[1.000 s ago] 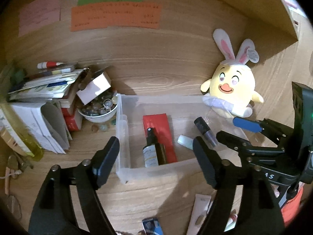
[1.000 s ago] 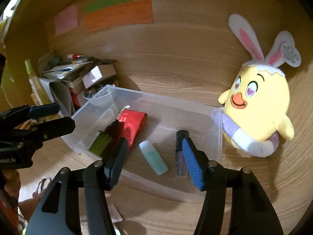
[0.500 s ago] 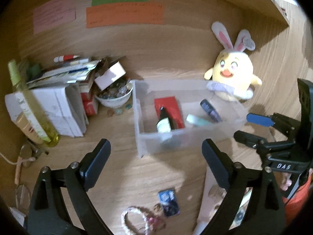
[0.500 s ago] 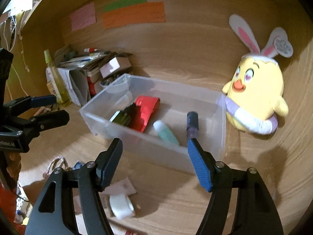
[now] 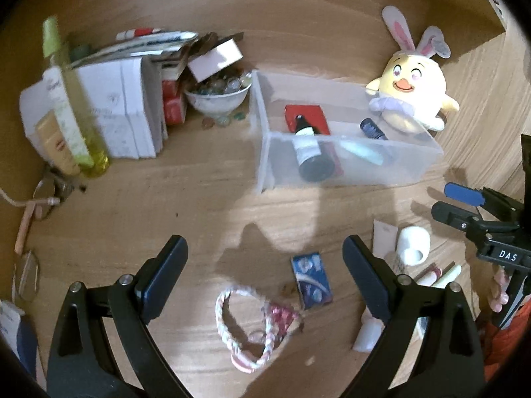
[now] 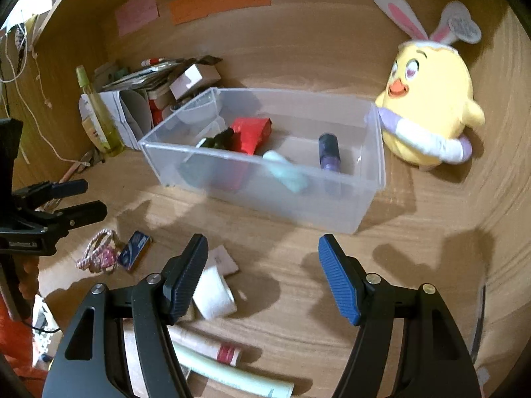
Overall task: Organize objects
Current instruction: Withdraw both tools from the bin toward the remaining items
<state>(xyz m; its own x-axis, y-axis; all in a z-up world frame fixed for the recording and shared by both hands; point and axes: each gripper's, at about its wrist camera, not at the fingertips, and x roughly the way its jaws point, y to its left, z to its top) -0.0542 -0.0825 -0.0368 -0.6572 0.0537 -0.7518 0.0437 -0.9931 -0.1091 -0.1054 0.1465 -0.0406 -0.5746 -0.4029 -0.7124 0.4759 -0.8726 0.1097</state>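
Presently both grippers hang above the tabletop (image 5: 132, 219) with fingers spread wide and nothing between them. Nearest the right gripper (image 6: 262, 272) lies a small white roll (image 6: 214, 293), just beside and partly behind its left finger, its open end turned toward the lens; below it two tubes, one pinkish with a red band (image 6: 212, 348) and one pale green (image 6: 232, 376), lie with their long axes running left to right across the lower frame, partly under the gripper body. From the left gripper (image 5: 265, 272), a braided cord loop (image 5: 252, 325) and a blue packet (image 5: 312, 280) sit on the tabletop between the spread fingers, the packet's long axis running roughly away from the lens and leaning slightly left. In my judgement the left gripper is the better placed for the packet or the cord, and the right for the roll, which lies left of its centre line, so a shift leftward would be called for. Farther off stands the clear bin (image 6: 371, 199), already holding a dark bottle (image 5: 310, 152), a red box (image 6: 250, 132), a pale green stick (image 6: 285, 172) and a purple vial (image 6: 328, 152), all lying flat. A yellow plush chick (image 6: 431, 106) touches the bin's far right corner.
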